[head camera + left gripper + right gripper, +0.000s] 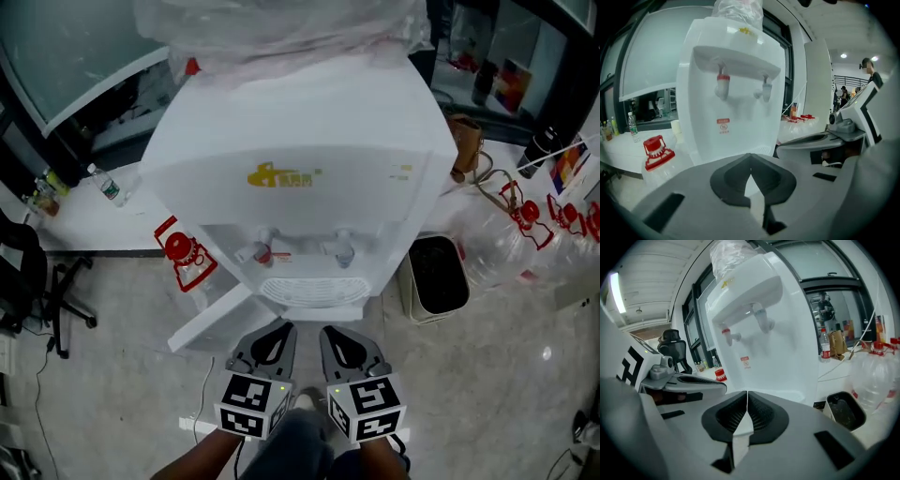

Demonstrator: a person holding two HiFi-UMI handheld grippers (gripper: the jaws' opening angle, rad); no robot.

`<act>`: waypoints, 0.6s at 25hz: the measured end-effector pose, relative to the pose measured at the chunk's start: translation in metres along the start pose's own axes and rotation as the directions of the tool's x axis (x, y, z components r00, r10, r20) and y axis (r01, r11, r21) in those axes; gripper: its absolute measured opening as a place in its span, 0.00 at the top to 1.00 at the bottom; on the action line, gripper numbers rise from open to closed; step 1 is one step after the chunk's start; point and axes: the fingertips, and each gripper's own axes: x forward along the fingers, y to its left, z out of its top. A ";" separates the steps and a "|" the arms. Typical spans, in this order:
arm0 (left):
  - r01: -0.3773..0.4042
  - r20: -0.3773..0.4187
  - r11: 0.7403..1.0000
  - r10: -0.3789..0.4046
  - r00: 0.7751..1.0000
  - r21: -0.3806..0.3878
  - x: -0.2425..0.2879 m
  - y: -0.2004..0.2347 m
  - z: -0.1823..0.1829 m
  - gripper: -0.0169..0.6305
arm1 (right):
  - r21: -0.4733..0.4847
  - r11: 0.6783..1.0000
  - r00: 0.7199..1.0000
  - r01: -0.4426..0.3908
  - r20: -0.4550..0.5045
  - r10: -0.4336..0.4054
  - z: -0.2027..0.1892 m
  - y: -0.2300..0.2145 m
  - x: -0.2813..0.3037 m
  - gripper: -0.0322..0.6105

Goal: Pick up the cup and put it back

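Note:
A white water dispenser (300, 141) stands in front of me, with a red tap (261, 253) and a pale tap (343, 251) above its drip tray (309, 291). No cup shows in the head view. In the left gripper view a pale cup-like thing (676, 131) stands left of the dispenser (736, 93). My left gripper (281, 325) is shut and holds nothing, just short of the drip tray. Beside it my right gripper (328, 328) is also shut with nothing between its jaws. Both point at the dispenser (773, 333).
A black bin (437, 274) stands on the floor right of the dispenser. Large clear water bottles with red handles lie at the left (187, 258) and right (525, 225). A small bottle (108, 186) sits on the left ledge, above an office chair (28, 281).

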 end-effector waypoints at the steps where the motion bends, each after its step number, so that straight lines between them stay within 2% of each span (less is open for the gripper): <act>1: 0.001 -0.001 1.000 -0.001 1.000 -0.002 -0.009 -0.002 0.014 0.96 | 0.003 1.000 1.000 -0.002 -0.006 0.002 0.013 0.006 -0.007 0.92; 8: 0.010 -0.008 1.000 -0.010 1.000 -0.029 -0.074 -0.010 0.119 0.96 | -0.009 1.000 0.999 -0.011 -0.039 0.010 0.122 0.051 -0.056 0.92; 15: 0.015 0.009 1.000 -0.015 1.000 -0.018 -0.140 -0.011 0.217 0.96 | 0.001 0.999 0.999 -0.041 -0.016 0.041 0.231 0.101 -0.105 0.92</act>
